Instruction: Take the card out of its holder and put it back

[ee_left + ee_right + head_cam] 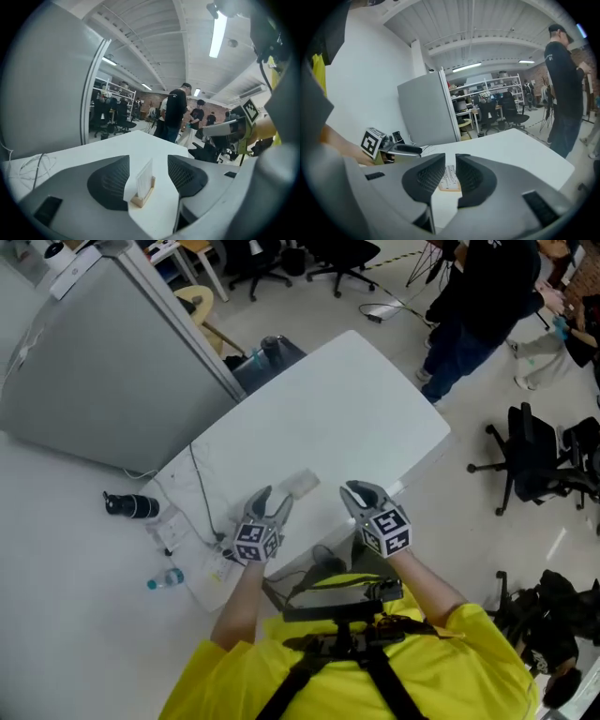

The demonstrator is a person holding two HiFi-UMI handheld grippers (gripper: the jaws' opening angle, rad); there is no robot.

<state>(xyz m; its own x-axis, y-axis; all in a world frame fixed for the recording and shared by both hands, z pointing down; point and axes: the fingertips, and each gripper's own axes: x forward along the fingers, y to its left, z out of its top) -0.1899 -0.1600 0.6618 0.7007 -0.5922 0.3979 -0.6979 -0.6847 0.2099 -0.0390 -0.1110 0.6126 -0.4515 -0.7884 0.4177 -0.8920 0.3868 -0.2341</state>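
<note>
A white card (pixel 144 177) stands upright in a small wooden holder (pixel 142 198) on the white table (pixel 328 409). In the head view the card and holder (pixel 302 486) sit between my two grippers. My left gripper (pixel 148 159) is open wide, with the card between its jaws and neither pad touching it. It shows as the left gripper (pixel 275 502) just left of the holder. My right gripper (pixel 450 157) has its jaws only a narrow gap apart, nothing in them; the card (pixel 450 176) shows beyond that gap. It is the right gripper (pixel 354 491) just right of the holder.
A grey partition (pixel 103 362) stands at the table's left. A black cylinder (pixel 131 506), a small bottle (pixel 164 580) and a thin cable (pixel 200 488) lie left of my left gripper. A person (pixel 487 306) and office chairs (pixel 534 465) are beyond the table's right edge.
</note>
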